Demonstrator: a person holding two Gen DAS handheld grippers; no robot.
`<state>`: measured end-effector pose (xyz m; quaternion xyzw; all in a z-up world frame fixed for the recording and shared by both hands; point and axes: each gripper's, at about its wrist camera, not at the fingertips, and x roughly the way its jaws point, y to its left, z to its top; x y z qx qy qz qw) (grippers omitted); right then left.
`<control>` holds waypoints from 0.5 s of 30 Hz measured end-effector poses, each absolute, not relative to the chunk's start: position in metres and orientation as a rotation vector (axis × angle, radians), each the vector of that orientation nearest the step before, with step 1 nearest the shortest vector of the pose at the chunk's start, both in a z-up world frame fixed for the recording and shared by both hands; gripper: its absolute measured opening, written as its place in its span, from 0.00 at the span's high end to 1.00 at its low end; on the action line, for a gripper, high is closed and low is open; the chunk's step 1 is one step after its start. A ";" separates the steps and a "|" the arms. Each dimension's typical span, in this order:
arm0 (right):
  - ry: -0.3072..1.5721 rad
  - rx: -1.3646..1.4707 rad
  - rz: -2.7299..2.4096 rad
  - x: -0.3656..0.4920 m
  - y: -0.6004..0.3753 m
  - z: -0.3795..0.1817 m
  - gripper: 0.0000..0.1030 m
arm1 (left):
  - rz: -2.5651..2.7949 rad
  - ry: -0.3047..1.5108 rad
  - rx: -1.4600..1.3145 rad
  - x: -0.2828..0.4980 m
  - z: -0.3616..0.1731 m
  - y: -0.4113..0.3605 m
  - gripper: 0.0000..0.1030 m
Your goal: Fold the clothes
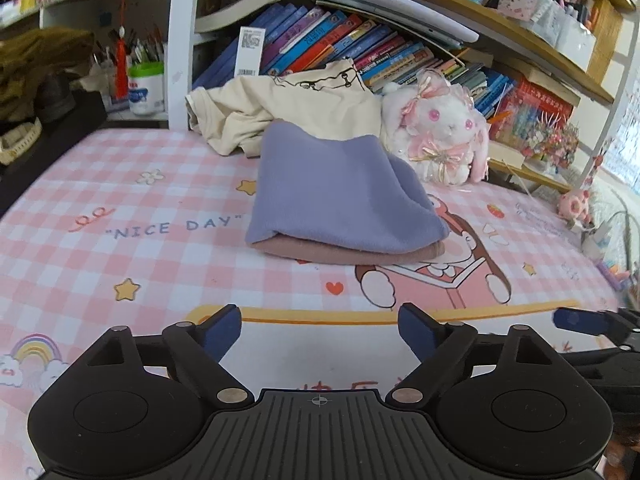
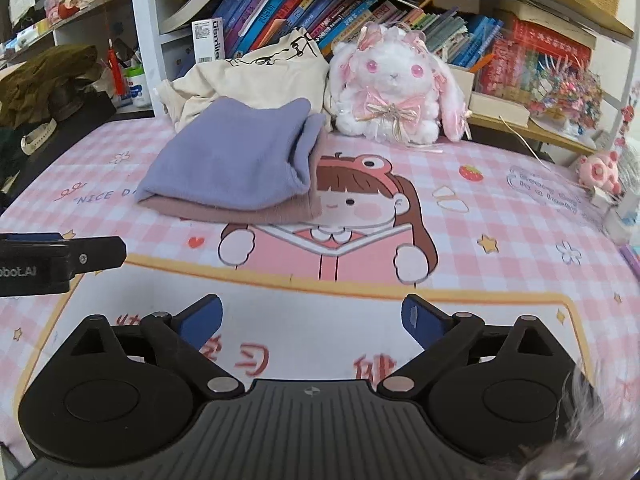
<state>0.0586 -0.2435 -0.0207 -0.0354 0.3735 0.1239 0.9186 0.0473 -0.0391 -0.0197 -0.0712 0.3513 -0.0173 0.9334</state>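
A folded purple garment (image 1: 336, 188) lies on top of a folded dusty-pink garment (image 1: 360, 254) on the pink checked desk mat (image 1: 120, 216). Both also show in the right wrist view, the purple one (image 2: 232, 160) above the pink one (image 2: 256, 210). A crumpled cream shirt (image 1: 288, 108) with a black line print lies behind them, also in the right wrist view (image 2: 248, 76). My left gripper (image 1: 320, 330) is open and empty, well in front of the stack. My right gripper (image 2: 312, 320) is open and empty, in front and to the right of the stack.
A white plush rabbit (image 2: 392, 92) with pink bows sits behind the stack at the right. Shelves of books (image 1: 340, 40) line the back. A small pink toy (image 2: 600, 170) stands at the right edge. Dark clutter and a watch (image 2: 38, 138) lie at the left.
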 end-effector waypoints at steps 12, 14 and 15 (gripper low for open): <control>0.746 -0.075 0.201 0.042 -0.249 -0.021 0.04 | -0.004 0.693 -0.070 0.027 -0.023 -0.053 0.03; 0.747 -0.072 0.194 0.042 -0.251 -0.021 0.03 | 0.006 0.694 -0.069 0.027 -0.022 -0.053 0.02; 0.748 -0.069 0.191 0.042 -0.252 -0.021 0.03 | 0.009 0.696 -0.067 0.028 -0.022 -0.053 0.02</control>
